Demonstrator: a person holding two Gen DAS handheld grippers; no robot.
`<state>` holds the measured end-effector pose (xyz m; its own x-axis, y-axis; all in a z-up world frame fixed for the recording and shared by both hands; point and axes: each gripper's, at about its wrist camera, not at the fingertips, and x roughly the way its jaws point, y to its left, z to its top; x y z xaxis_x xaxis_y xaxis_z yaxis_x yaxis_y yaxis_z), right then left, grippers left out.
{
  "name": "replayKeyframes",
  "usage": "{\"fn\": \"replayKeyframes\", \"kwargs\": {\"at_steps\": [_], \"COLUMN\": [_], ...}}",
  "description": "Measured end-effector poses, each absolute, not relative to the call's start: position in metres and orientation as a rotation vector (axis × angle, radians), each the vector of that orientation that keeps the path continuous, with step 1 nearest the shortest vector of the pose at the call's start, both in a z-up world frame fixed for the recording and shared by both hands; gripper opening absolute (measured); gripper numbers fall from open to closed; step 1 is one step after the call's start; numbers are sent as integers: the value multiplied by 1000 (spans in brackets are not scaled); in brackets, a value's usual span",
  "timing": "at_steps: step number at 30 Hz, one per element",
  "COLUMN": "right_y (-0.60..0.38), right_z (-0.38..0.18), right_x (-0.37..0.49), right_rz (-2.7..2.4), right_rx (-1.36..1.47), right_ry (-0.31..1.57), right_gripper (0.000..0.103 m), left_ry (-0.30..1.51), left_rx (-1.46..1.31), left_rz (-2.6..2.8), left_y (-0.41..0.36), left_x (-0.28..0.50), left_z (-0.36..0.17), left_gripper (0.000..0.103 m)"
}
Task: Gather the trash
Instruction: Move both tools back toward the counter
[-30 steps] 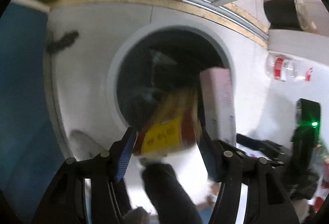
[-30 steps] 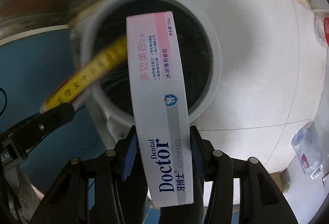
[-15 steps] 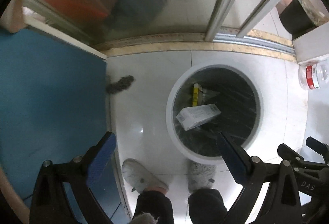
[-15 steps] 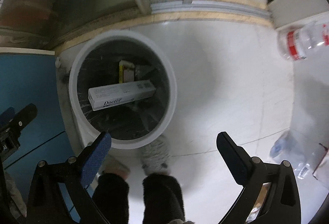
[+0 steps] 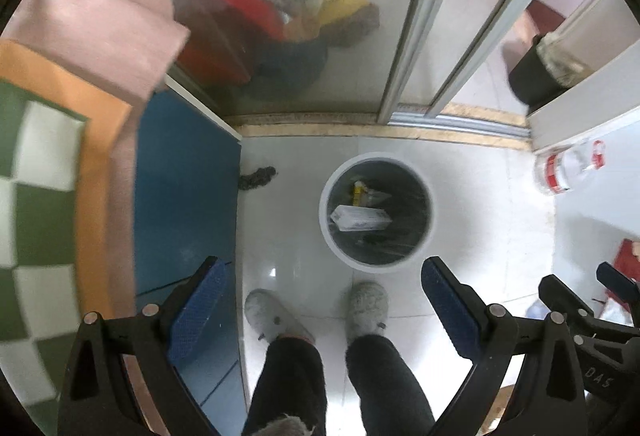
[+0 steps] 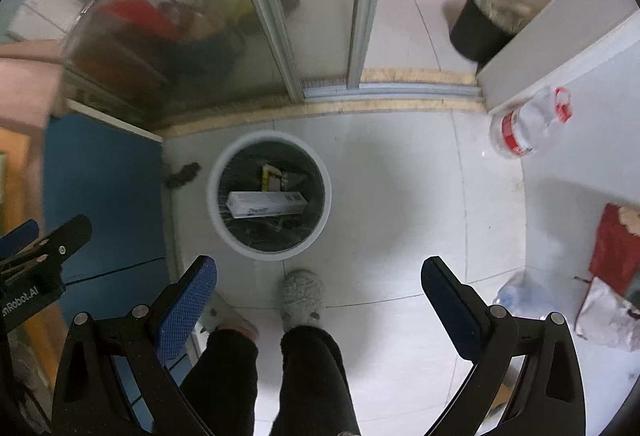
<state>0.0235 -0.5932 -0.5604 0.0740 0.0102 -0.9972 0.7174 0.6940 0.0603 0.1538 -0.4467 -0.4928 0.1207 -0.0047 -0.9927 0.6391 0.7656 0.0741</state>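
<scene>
Both claws empty: left claw (image 5: 322, 290) and right claw (image 6: 318, 290) stand with jaws wide apart, having let go within the last second. Both now ride higher above the floor. Toothpaste box (image 6: 267, 204) and yellow packet (image 6: 271, 177) lie inside the white-rimmed bin (image 6: 326, 191). This drop looks complete; a bottle (image 6: 524, 127) lies by the far right wall.

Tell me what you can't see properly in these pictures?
- Bottom of the bin: both views, covered by the white box and the yellow packet.
- Things behind the glass door: both views, blurred by cloudy glass.
- Red thing: right view, cut off by the edge.
- Small print on the white box: too tiny.
</scene>
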Motion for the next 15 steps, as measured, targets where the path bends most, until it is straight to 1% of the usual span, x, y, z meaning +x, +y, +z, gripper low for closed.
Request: {"fn": "replayKeyframes", "kwargs": {"at_steps": [1, 2, 3, 11, 12, 13, 15], "right_y": [-592, -590, -590, -588, -587, -587, -585], "right_z": [-539, -504, -504, -391, -370, -370, -353], "right_x": [20, 12, 12, -16, -19, -19, -19], "right_rz": [-590, -587, -587, -575, -560, -560, -547], "right_rx": [635, 632, 632, 623, 623, 623, 620], "right_ry": [1401, 1382, 1382, 1311, 1298, 1298, 1287], "right_gripper": [103, 103, 103, 103, 103, 103, 103], "left_ry": [1384, 1384, 1384, 1367, 1365, 1360, 1343], "left_rx": [561, 557, 555, 464, 445, 427, 409], "left_rz": [-509, -514, -515, -512, -506, -501, -491], "left_y": [-446, -446, -445, -426, -424, -420, -414], "left_x": [150, 145, 140, 113, 113, 113, 118], "left_z": [-480, -468, -455, -366, -357, -347, -332], "left_gripper": [100, 100, 100, 100, 100, 100, 100]}}
